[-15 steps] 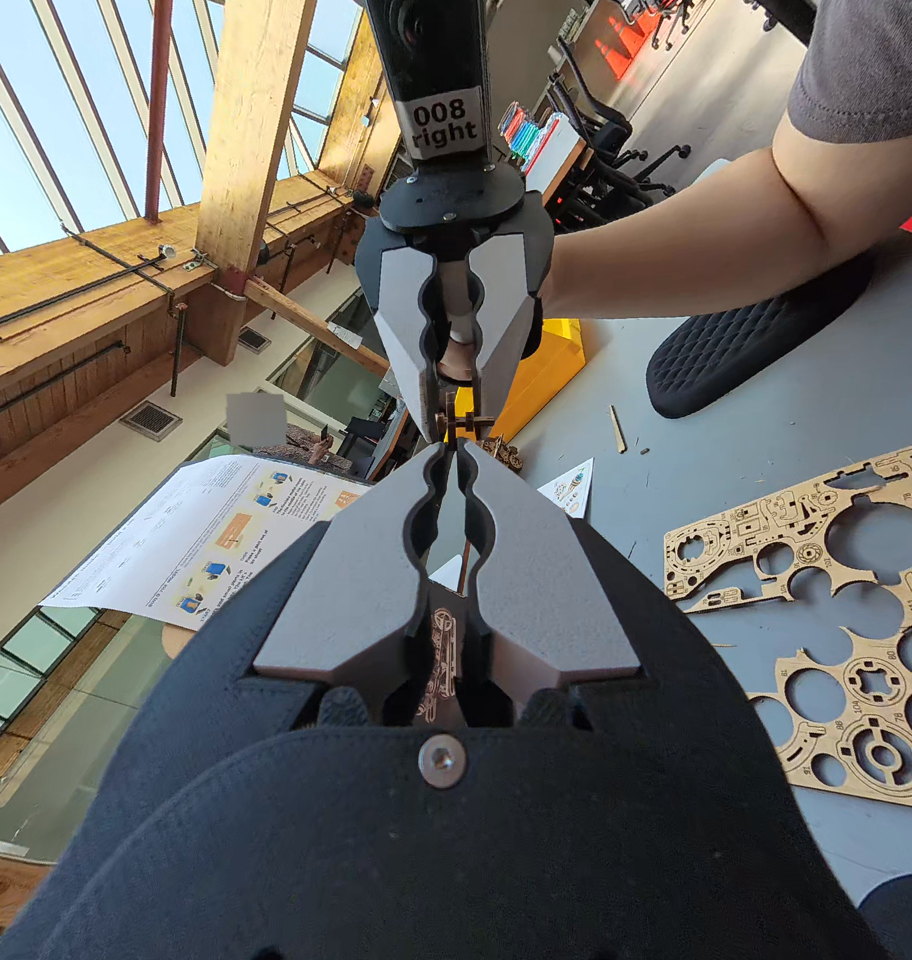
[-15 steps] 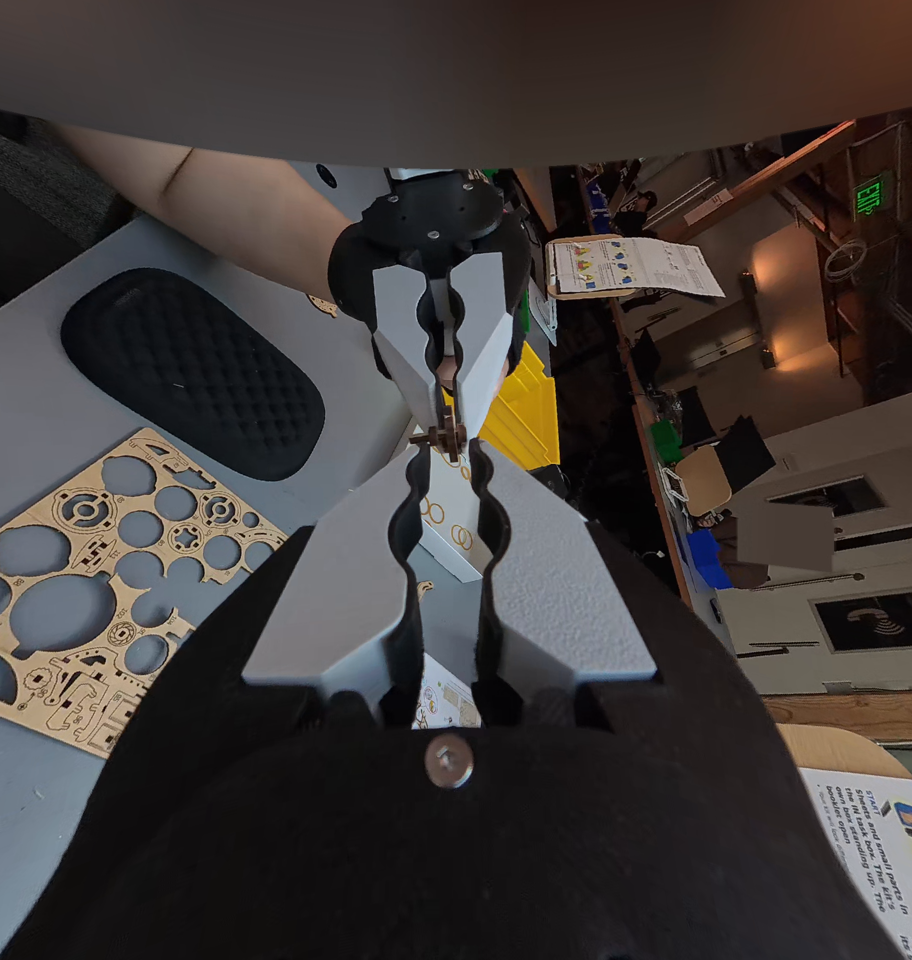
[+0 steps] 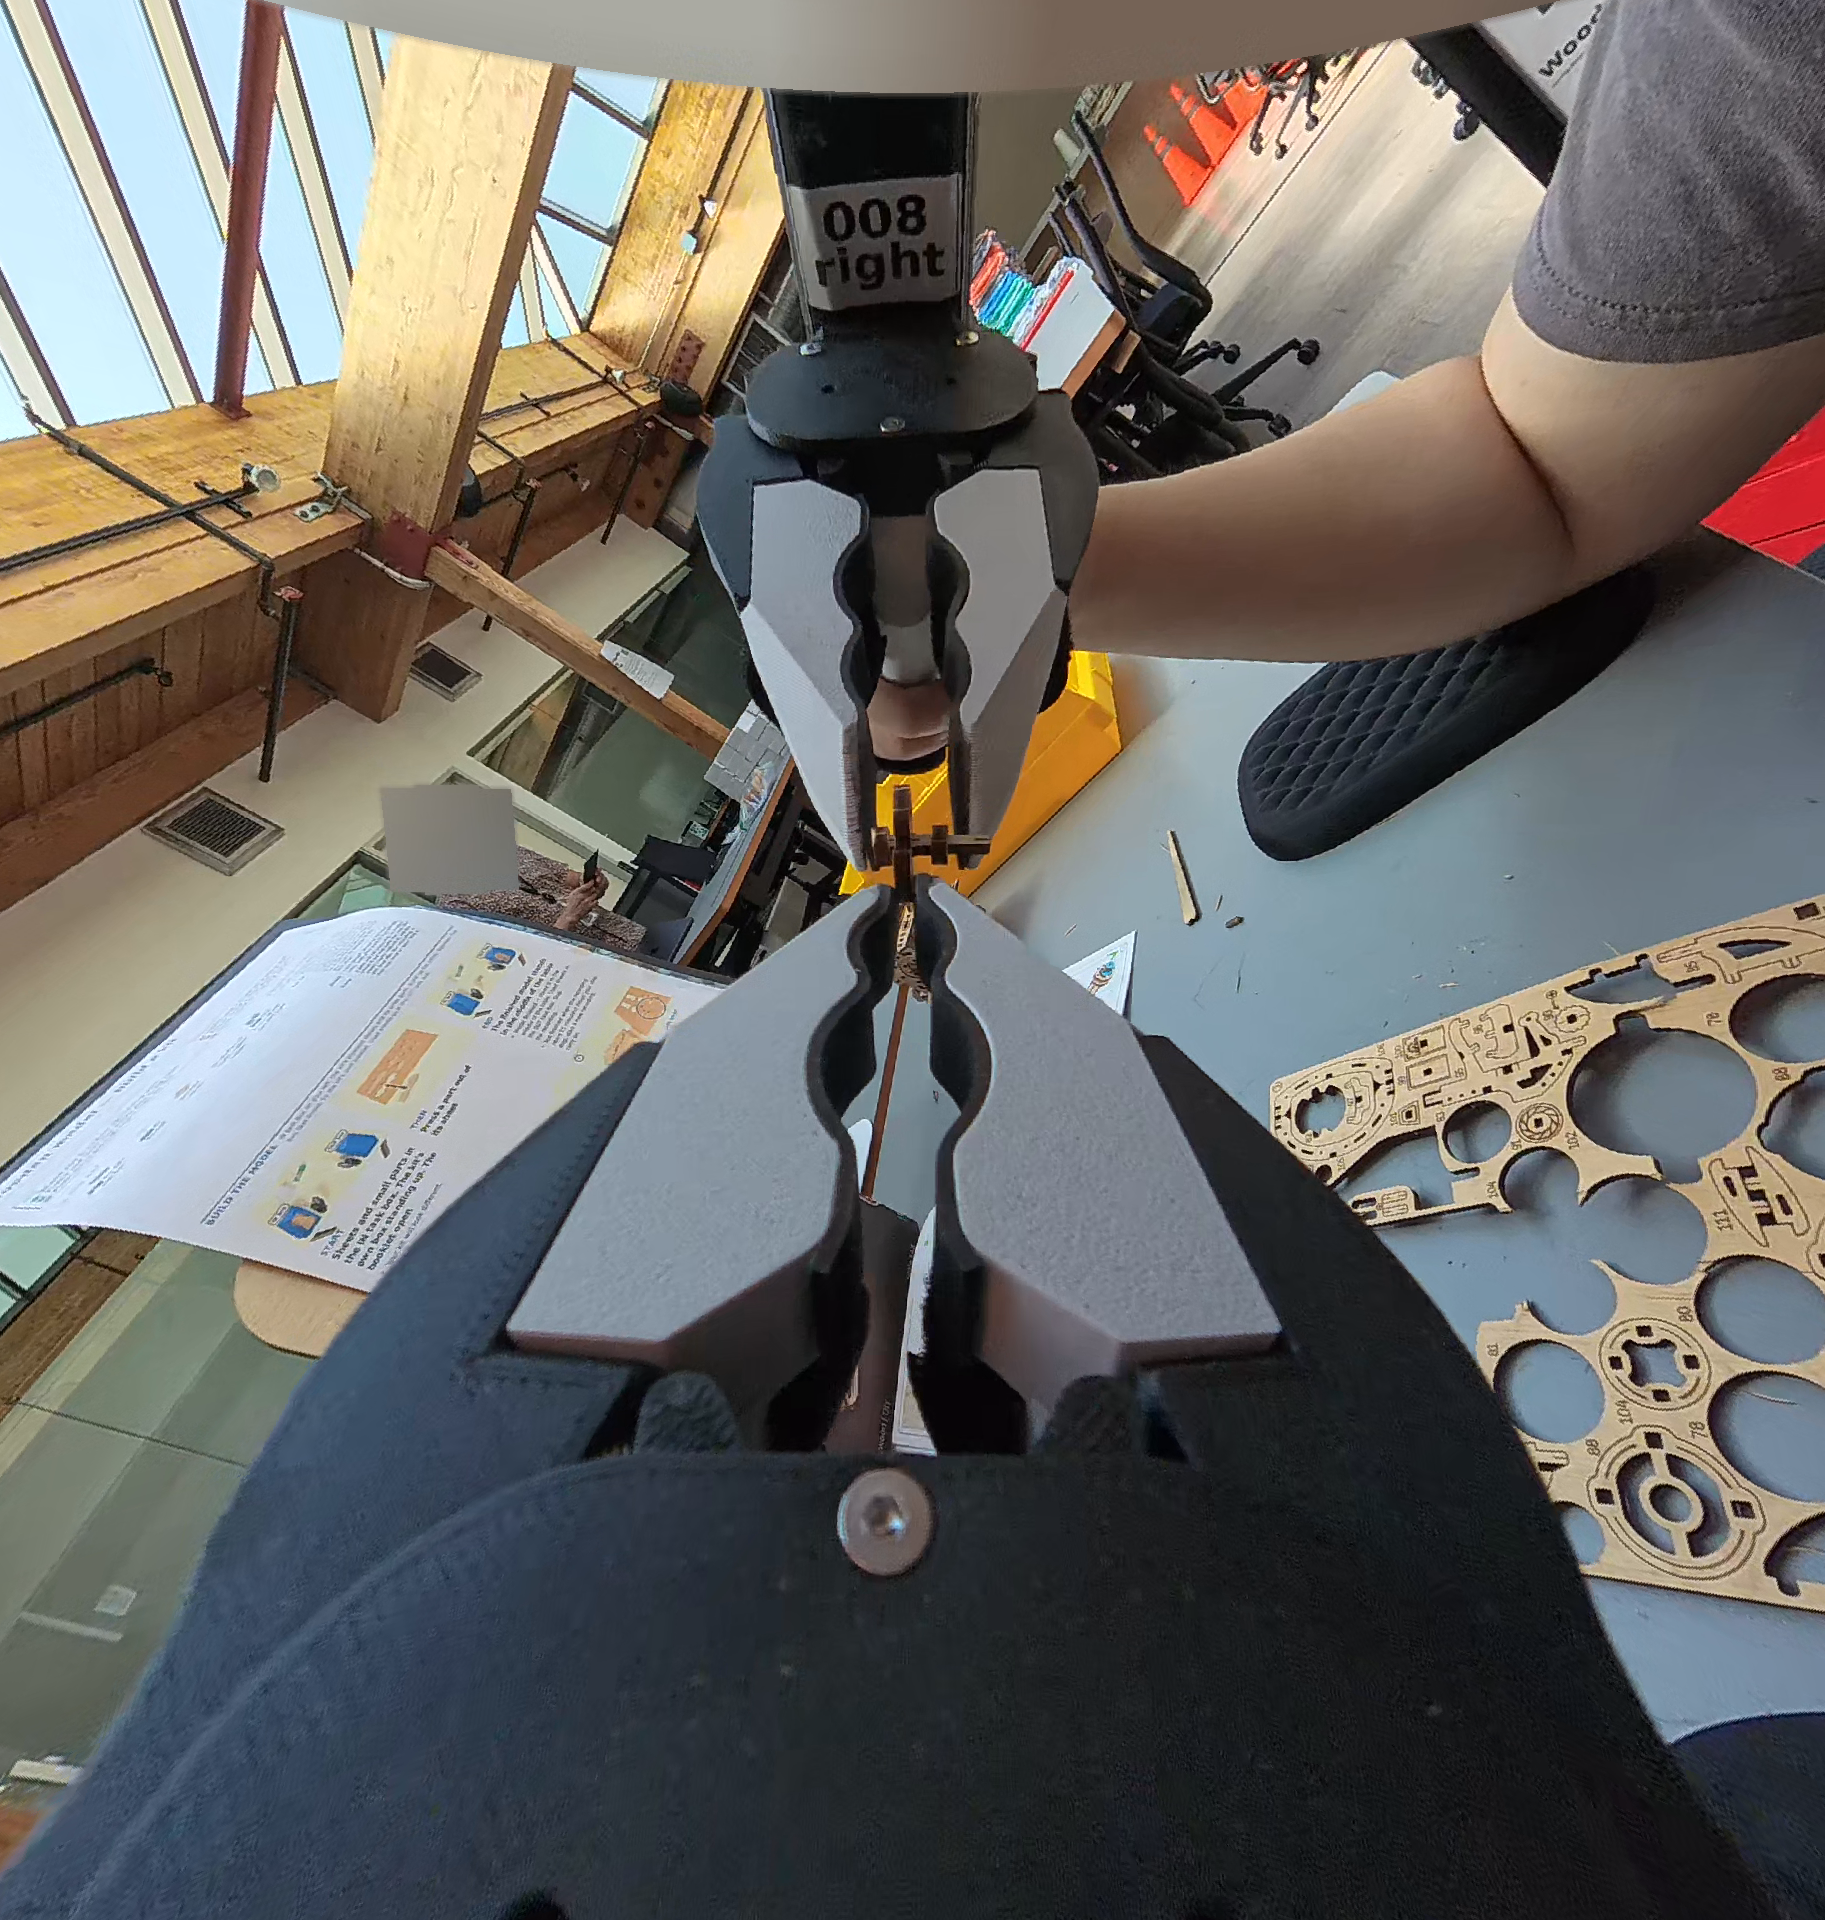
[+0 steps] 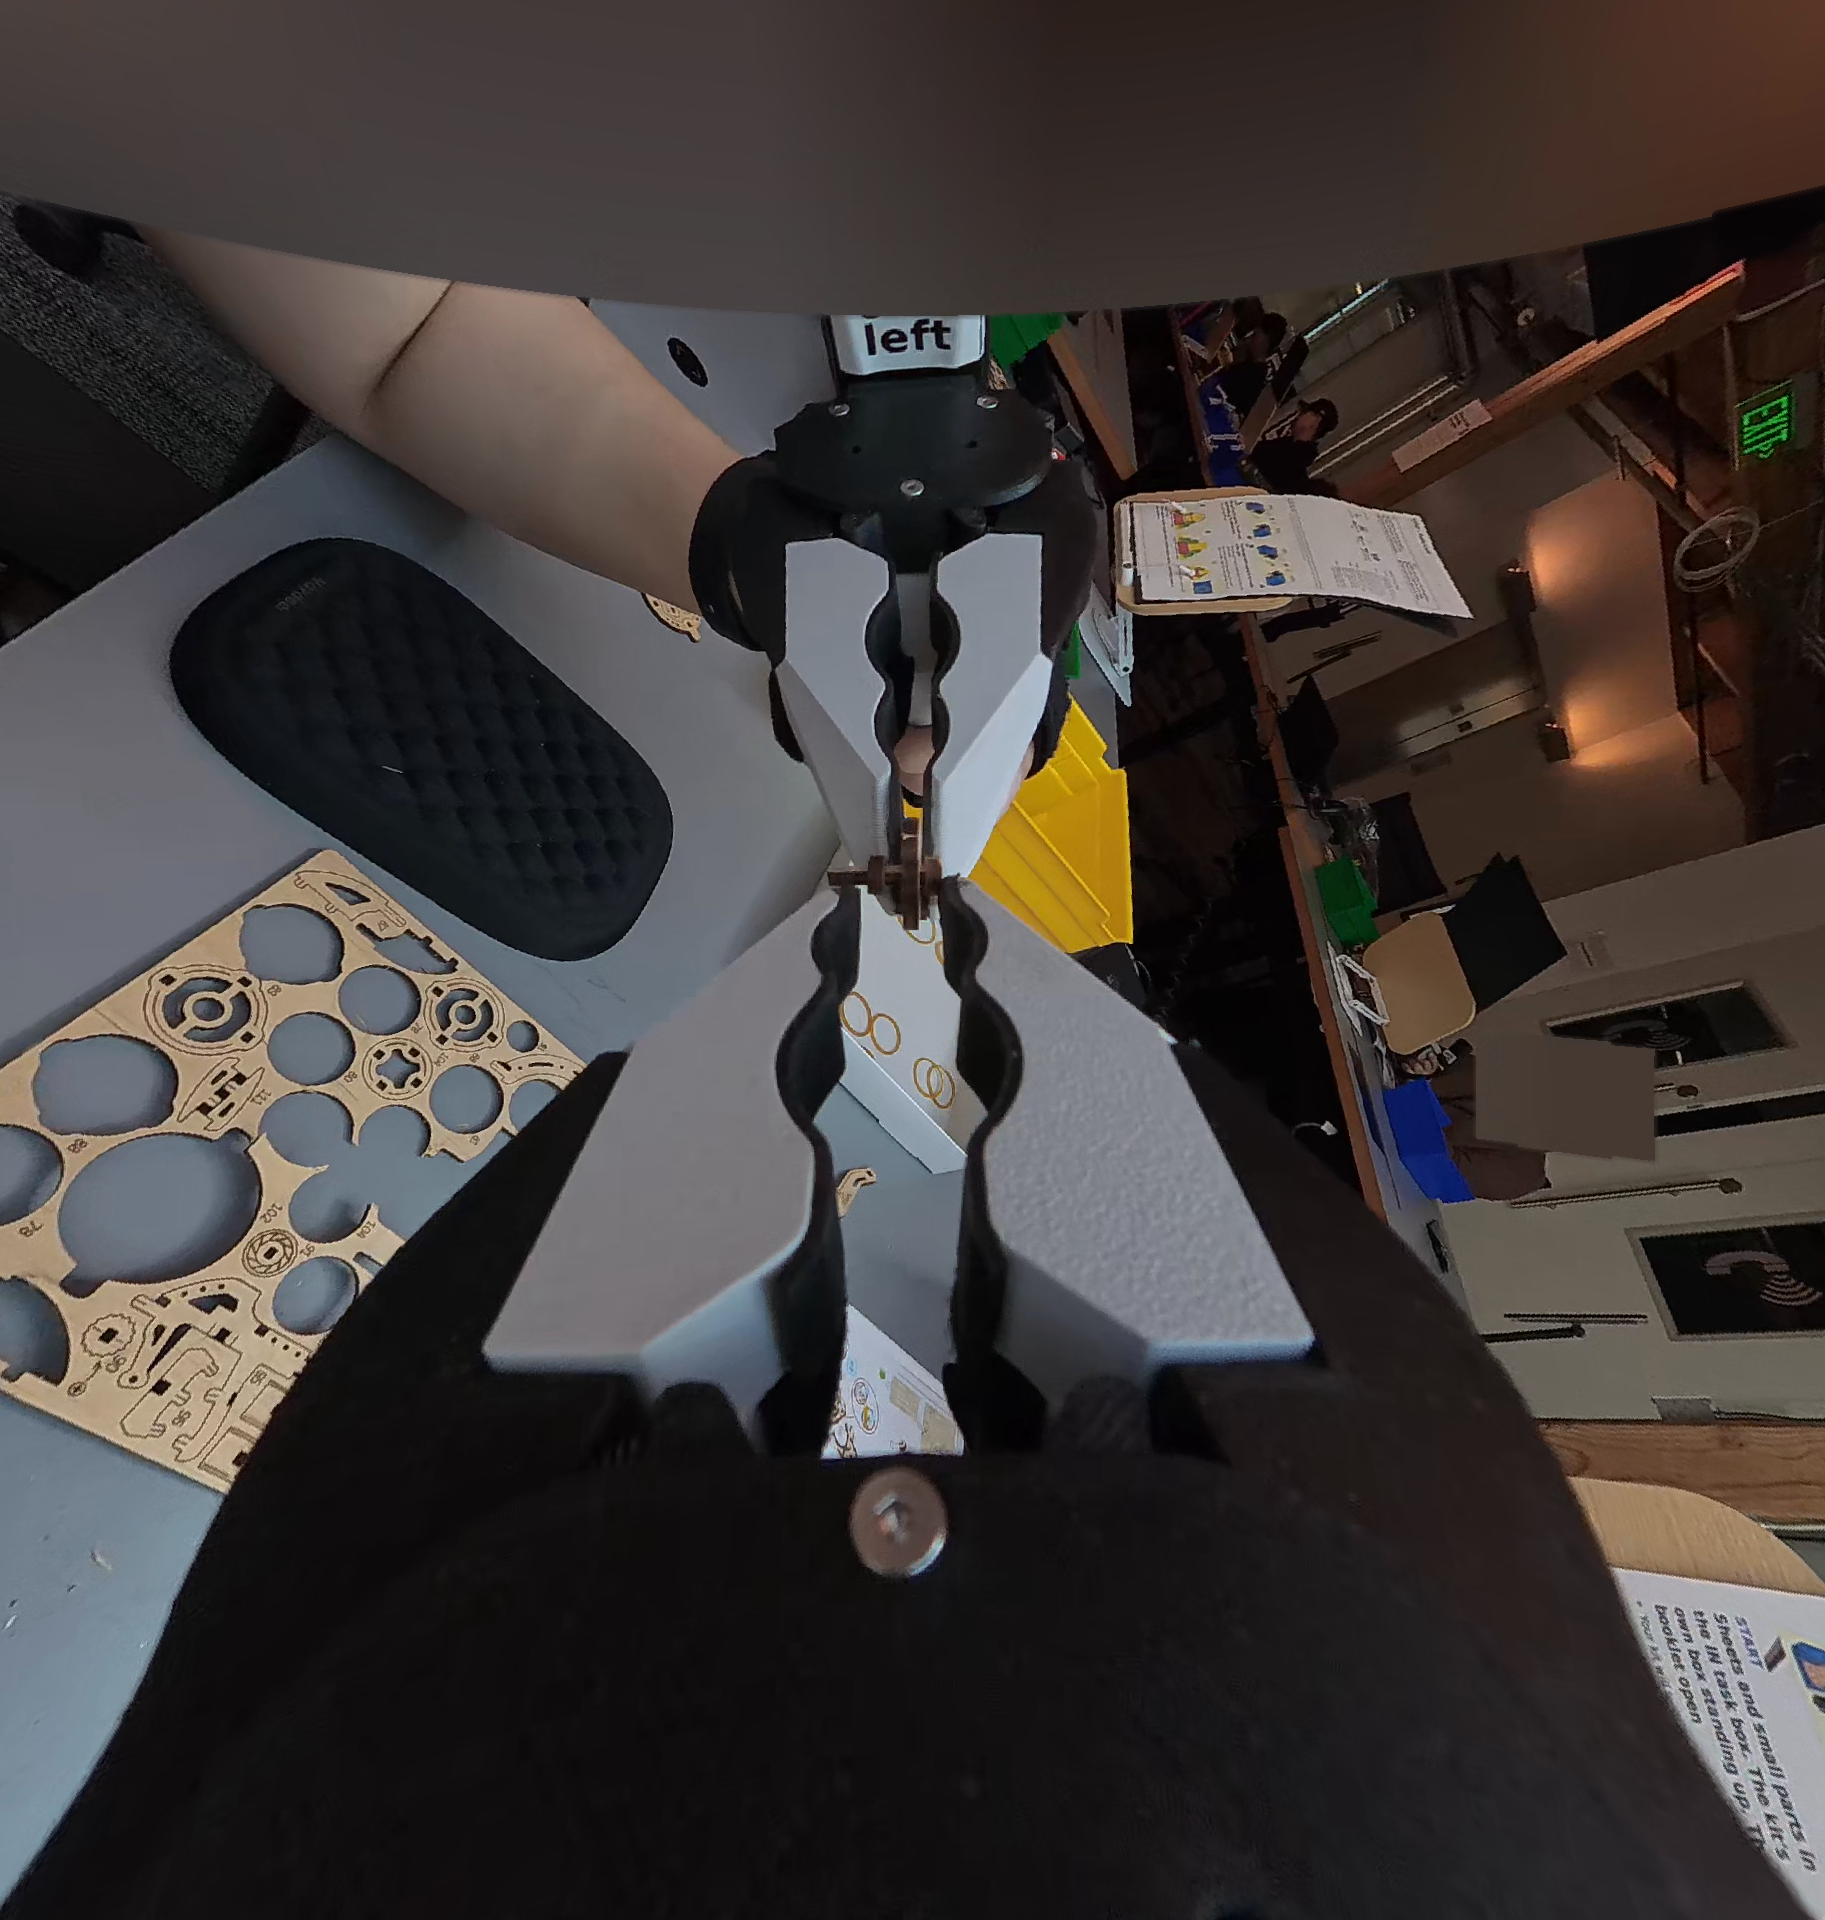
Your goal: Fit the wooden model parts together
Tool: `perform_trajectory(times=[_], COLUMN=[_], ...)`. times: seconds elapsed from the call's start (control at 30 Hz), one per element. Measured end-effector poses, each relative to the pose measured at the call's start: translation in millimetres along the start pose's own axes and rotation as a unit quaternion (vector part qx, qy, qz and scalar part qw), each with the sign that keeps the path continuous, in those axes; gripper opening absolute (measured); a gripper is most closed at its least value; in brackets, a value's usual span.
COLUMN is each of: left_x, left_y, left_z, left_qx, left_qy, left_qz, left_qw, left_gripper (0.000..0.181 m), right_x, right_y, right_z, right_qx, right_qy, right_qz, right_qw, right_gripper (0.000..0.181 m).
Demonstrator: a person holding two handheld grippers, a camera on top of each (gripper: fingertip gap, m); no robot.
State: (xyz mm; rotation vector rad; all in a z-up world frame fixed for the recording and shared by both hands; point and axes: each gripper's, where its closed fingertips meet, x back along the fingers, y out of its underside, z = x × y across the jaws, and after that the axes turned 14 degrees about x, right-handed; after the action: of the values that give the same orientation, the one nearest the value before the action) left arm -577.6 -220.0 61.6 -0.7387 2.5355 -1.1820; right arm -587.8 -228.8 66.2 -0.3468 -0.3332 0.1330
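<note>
Left gripper (image 3: 913, 904) is pressed onto a thin dark-brown flat wooden strip (image 3: 884, 1091), long axis along its fingers; right gripper (image 4: 895, 896), tip to tip opposite, pinches a small dark-brown cross-shaped wooden piece (image 4: 892, 878), held above the grey table (image 3: 1510, 831)

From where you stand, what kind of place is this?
Probably a shared workshop or makerspace: a grey worktable with a laser-cut wooden sheet, yellow bins, and office chairs beyond.
</note>
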Motion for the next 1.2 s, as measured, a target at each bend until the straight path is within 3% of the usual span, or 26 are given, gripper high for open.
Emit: perform_trajectory(times=[1.03, 1.2], left_x=[4.9, 8.8], left_y=[-12.0, -20.8], left_z=[0.2, -2.2], left_qx=[0.045, 0.074], left_qy=[0.018, 0.023], left_qz=[0.037, 0.052], left_qw=[0.998, 0.996], left_gripper=[0.001, 0.018], right_x=[1.9, 3.1], right_y=[-10.5, -5.6], right_z=[7.2, 11.1], right_qx=[-0.019, -0.031], right_qy=[0.024, 0.032], right_qz=[0.044, 0.037], right_qw=[0.999, 0.998], right_gripper=[0.013, 0.013])
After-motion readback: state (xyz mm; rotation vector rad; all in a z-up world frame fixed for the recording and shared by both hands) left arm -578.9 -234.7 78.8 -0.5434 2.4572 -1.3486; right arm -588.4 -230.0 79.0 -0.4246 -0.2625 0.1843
